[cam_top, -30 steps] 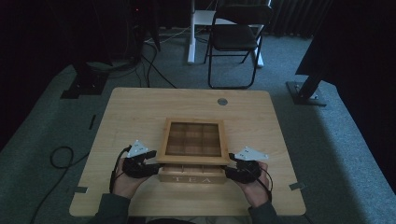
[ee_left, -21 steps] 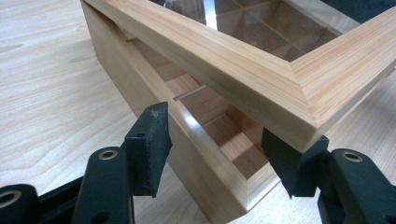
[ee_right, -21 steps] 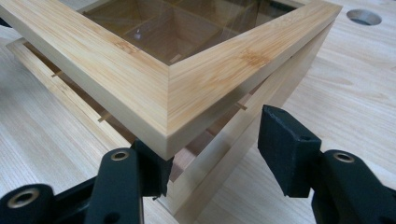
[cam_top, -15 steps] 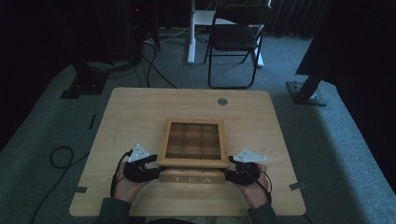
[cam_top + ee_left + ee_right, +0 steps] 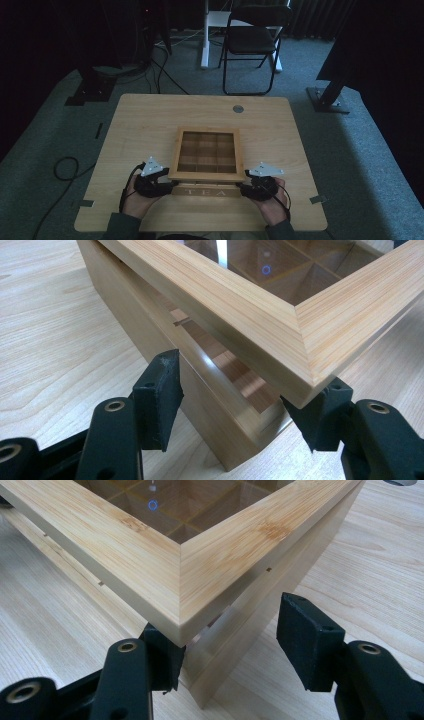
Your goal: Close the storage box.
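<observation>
The light wooden tea box (image 5: 206,189), lettered TEA on its front face, sits near the front edge of the pale wood counter (image 5: 150,120). Its glass-paned wooden lid (image 5: 206,152) is lifted at the front, with a gap between it and the box. The high view shows the dark compartment grid through the pane and a claw at each front corner: the left claw (image 5: 167,186) and the right claw (image 5: 246,187). The left gripper view shows the left claw (image 5: 245,405) parted around the box's corner, one jaw under the raised lid corner, the other apart from the box wall. The right gripper view shows the right claw (image 5: 235,645) likewise, one jaw beneath the lid's edge, the other clear. A black folding chair (image 5: 252,40) stands beyond the counter.
</observation>
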A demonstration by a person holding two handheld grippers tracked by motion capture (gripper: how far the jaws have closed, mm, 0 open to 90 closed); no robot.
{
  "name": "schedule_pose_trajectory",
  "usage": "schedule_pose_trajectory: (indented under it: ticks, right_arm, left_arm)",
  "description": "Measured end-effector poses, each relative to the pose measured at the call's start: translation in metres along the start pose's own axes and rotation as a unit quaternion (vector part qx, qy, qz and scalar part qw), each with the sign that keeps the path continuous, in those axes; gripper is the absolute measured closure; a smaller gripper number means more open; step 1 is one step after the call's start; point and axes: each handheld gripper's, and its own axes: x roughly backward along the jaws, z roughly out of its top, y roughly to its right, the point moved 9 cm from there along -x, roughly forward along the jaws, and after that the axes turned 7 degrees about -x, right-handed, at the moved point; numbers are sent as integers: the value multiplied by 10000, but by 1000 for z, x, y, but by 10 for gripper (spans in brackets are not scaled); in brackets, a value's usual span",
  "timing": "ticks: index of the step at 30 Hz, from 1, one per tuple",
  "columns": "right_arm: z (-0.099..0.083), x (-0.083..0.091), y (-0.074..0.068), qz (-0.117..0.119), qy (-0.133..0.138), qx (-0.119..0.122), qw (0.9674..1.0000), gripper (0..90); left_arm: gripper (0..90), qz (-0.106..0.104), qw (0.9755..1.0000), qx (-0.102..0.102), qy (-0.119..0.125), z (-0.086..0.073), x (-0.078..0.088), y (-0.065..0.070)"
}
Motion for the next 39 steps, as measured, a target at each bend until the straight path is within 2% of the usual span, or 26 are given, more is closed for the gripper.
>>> schedule_pose_trajectory:
  ticks: [12, 24, 39]
  right_arm:
    - [-3, 3, 2, 50, 22, -84, 9999, 451]
    - [-6, 8, 1, 159, 63, -147, 9997, 444]
    - [-10, 13, -2, 269, 47, -122, 9996, 517]
  left_arm:
    - [418, -54, 9999, 119, 75, -2, 0, 1]
    - [420, -99, 9998, 149, 106, -4, 1, 3]
    - [458, -181, 9997, 120, 116, -6, 4, 8]
